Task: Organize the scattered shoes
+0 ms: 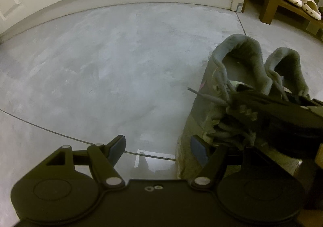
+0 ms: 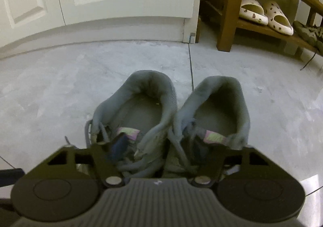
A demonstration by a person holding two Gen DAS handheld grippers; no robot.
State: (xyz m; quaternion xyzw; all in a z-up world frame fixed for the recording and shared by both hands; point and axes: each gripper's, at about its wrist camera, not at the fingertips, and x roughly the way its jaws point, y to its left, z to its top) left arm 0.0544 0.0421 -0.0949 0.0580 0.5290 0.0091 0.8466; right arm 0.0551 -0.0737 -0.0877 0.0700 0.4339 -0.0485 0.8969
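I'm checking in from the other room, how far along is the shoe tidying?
Done: the spotted slippers and an olive lace-up shoe already sit on the wooden shoe rack. In hand: the right gripper has one finger inside each of the two grey sneakers, apparently gripping them together. The left gripper is open and empty. Left: get that pair onto the rack.
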